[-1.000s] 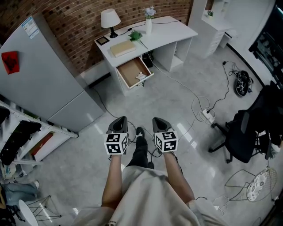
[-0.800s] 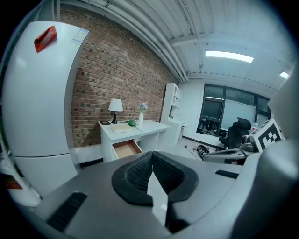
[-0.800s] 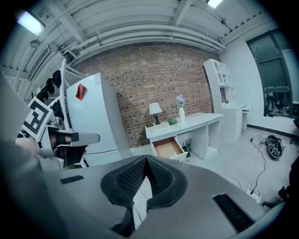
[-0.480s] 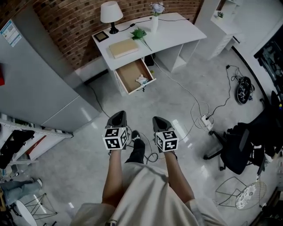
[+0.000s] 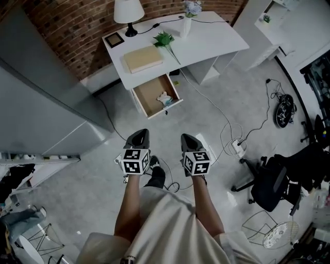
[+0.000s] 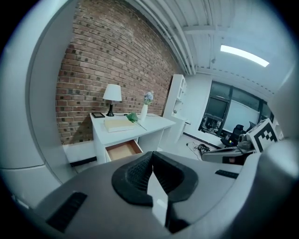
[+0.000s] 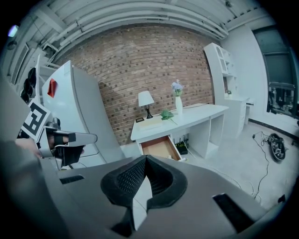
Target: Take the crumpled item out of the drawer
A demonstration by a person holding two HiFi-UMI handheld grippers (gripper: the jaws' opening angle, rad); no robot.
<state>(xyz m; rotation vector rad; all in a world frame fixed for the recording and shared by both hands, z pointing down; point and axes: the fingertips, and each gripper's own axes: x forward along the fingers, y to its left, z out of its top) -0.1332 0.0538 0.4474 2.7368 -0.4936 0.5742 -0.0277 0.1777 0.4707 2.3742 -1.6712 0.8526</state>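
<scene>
The white desk (image 5: 216,41) stands against the brick wall, and its wooden drawer (image 5: 147,98) is pulled open toward me. A small white crumpled item (image 5: 164,98) lies in the drawer's right part. My left gripper (image 5: 139,134) and right gripper (image 5: 187,137) are held side by side over the floor, well short of the drawer, both pointing at the desk. Each is shut with nothing between its jaws. The left gripper view shows its own shut gripper (image 6: 152,157) and the drawer (image 6: 122,150) far ahead. In the right gripper view the shut gripper (image 7: 145,161) points at the drawer (image 7: 160,147).
On the desk are a lamp (image 5: 128,10), a flat beige book (image 5: 140,58), a green sprig (image 5: 165,39) and a vase (image 5: 187,23). A grey fridge (image 5: 36,98) stands at left. Cables and a power strip (image 5: 236,147) lie on the floor right; an office chair (image 5: 273,183) beyond.
The person has walked toward the desk with both grippers held out. The desk and open drawer now sit nearer and lower in the head view. Both grippers stay shut.
</scene>
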